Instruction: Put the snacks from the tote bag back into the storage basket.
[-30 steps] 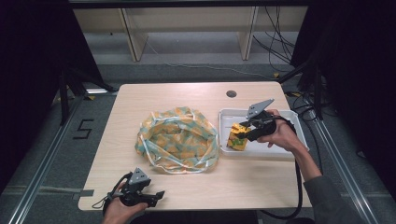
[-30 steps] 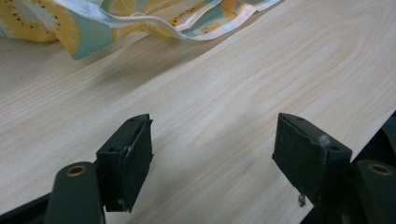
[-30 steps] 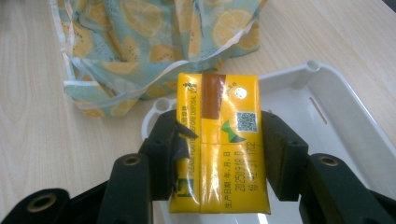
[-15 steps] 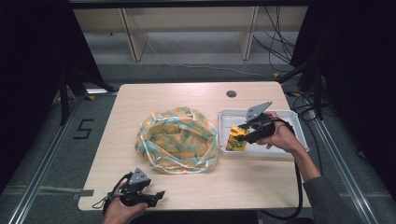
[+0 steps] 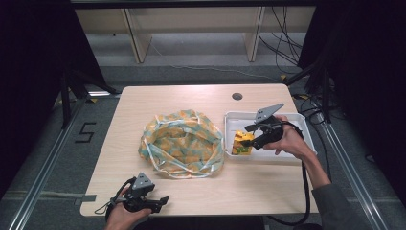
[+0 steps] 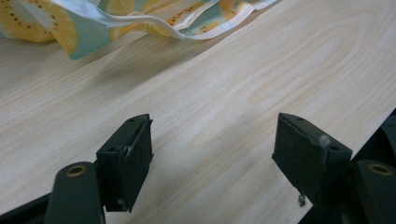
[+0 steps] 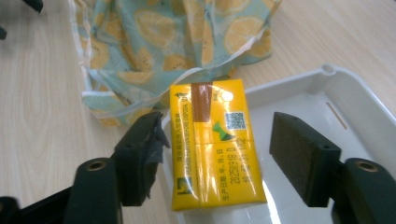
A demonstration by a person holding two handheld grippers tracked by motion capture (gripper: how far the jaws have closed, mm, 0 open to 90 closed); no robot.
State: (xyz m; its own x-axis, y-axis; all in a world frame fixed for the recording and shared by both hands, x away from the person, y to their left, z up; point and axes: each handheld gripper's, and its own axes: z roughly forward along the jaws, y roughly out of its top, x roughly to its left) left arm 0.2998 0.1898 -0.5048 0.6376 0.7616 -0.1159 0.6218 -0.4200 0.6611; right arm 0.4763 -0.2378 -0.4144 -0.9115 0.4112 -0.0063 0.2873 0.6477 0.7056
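- The left hand-held gripper (image 5: 160, 201) rests at the counter's (image 5: 191, 96) near left edge, in the person's left hand (image 5: 125, 215).
- In the left gripper view its jaws stand wide apart over bare wood, with nothing between them (image 6: 212, 163).
- The bag (image 5: 184, 143), patterned with lemon slices, lies crumpled and open in the middle of the counter; its edge shows at the top of the left gripper view (image 6: 140, 18).
- The tray (image 5: 306, 143), white and shallow, sits just right of the bag.
- The pack (image 5: 242, 143), yellow, lies at the tray's left end, close to the bag; in the right gripper view (image 7: 212, 144) its far end leans on the tray's rim.
- The right hand-held gripper (image 5: 250, 136) hovers at the pack, held by the right hand (image 5: 287, 141).
- Its jaws have just been opening; the pack lies between them, with a gap showing on each side, so the pads do not press on it (image 7: 217, 158).
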